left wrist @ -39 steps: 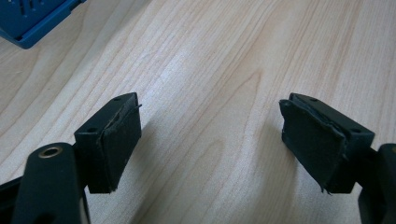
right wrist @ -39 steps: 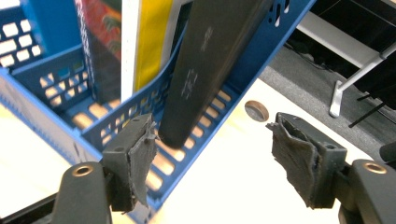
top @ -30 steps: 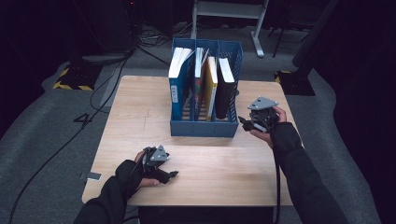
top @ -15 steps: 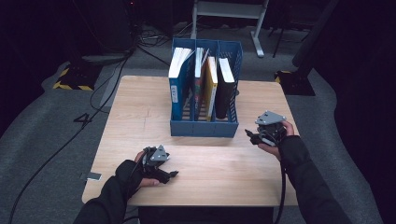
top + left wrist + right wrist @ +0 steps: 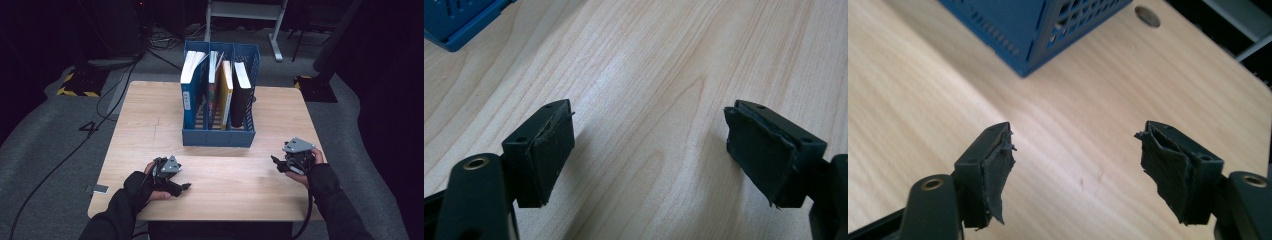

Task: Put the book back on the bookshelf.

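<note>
Right gripper open, rack corner cropped

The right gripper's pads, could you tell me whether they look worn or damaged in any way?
Yes. In the right gripper view, the black pads on the right gripper look frayed, with ragged, torn edges peeling off both open jaws. The left gripper has pads lifting slightly at the edges, but less so. The books in the blue file rack stand tidy.

The left tongs stand wide apart, nothing between them, above the pale wooden desk; a blue corner, probably the file rack, shows at top left.
</note>
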The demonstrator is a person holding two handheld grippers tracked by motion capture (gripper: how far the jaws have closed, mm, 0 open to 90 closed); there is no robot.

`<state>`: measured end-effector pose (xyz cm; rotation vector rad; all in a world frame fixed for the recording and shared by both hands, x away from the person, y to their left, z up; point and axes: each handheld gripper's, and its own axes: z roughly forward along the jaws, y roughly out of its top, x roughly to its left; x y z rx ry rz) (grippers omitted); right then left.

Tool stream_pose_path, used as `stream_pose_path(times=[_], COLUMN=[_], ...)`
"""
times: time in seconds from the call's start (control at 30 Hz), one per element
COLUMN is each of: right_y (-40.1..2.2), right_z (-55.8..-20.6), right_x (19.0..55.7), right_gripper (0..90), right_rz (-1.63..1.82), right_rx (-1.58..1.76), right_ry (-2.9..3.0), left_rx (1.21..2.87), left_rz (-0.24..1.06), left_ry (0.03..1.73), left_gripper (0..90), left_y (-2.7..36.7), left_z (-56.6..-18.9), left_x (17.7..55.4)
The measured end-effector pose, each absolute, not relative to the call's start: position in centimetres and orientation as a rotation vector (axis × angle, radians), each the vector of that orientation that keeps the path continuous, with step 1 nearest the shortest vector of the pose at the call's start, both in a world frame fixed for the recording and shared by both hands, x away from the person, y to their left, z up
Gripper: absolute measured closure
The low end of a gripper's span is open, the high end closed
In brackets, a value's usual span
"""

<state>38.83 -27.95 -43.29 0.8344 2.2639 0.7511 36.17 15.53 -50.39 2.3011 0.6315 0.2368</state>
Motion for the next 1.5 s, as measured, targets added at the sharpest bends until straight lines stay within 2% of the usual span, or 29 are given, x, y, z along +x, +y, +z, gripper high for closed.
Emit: stream_pose_path(times=[0.83, 0.93, 1.03, 1.5], right_y=[-35.8, -36.2, -36.2, -36.3], right_z=[-50.2, -50.3, -50.4, -50.4], right_x=[34.8, 34.9, 35.3, 35.5], right_gripper=[28.6, 27.9, 23.0, 21.9], right_rz=[1.006, 1.035, 1.022, 1.027], right_rx=[1.039, 1.073, 1.127, 1.134], right_ry=[2.318, 2.300, 2.308, 2.315], left_rx=[2.302, 2.302, 2.302, 2.301], left_rz=[0.237, 0.237, 0.237, 0.238], left_ry=[0.635, 0.636, 0.637, 0.643], left_gripper=[18.9, 18.9, 18.6, 18.2], left_y=[15.5, 15.5, 15.4, 15.4], left_z=[-50.4, -50.4, -50.4, -50.4], left_x=[36.2, 36.2, 36.3, 36.3])
